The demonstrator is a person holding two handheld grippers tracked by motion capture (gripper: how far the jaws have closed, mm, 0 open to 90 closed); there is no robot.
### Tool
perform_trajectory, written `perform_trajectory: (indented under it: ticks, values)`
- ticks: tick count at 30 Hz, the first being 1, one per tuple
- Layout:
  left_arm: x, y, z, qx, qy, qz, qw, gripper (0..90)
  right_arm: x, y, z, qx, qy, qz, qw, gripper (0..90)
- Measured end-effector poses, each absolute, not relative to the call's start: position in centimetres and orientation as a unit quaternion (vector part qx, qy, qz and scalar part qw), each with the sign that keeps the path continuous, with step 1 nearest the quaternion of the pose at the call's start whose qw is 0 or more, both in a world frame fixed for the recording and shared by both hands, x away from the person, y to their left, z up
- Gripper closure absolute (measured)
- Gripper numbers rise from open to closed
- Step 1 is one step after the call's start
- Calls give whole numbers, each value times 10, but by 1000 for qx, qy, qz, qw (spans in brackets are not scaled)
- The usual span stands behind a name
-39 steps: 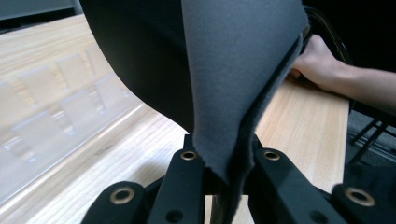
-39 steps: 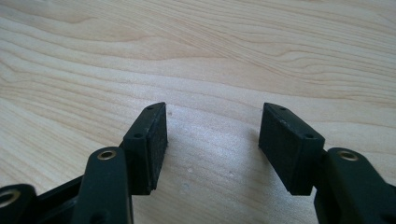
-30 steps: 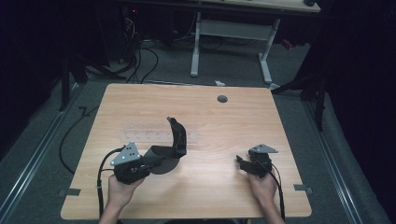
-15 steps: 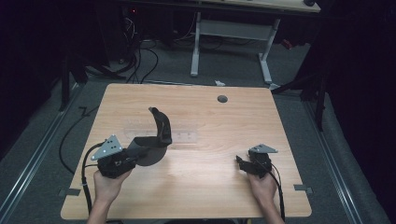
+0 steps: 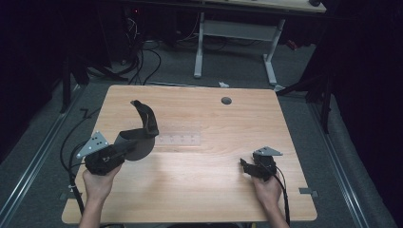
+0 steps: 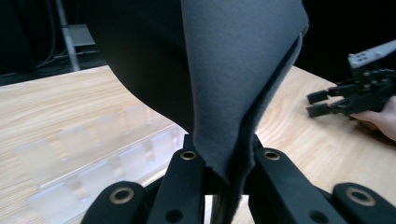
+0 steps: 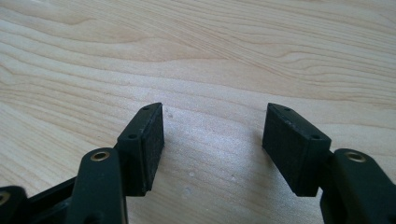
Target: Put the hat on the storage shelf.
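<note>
Carried leftward since the earlier frames, the dark grey felt piece (image 5: 139,135) now hangs above the table's left half, nearer the person, with its curled strap-like end rising toward the far edge. It is a soft, folded sheet, and the left gripper (image 5: 124,148) has its jaws pinched tight on the fold; the left gripper view shows the fabric (image 6: 238,84) standing straight up out of the closed jaws. The step in hand looks like lifting and repositioning this felt clear of the wooden table (image 5: 204,190). A faint clear ruler-like strip (image 5: 178,139) lies on the wood just beside the felt.

The next move probably calls for a second hold on the loose end, or for lowering the sheet flat, so the limp free part needs watching. The left hand (image 5: 97,183) holds its gripper raised and angled toward the table's middle. The right gripper (image 5: 246,167) sits low at the near right, well apart from the felt, its jaws spread with nothing between them, pointing left over bare wood, and it has not shifted.
</note>
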State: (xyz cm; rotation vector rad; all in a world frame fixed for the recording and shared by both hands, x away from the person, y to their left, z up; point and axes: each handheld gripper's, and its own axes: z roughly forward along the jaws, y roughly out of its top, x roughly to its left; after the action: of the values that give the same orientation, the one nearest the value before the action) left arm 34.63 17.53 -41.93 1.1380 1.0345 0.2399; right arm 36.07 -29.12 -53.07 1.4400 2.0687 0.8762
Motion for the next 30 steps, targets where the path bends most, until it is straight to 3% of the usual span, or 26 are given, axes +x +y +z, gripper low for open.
perform_trajectory:
  ticks: [30]
  values:
    - [380, 213, -405, 480, 491, 205, 697, 860, 361, -291, -531, 524, 754, 320, 234, 384]
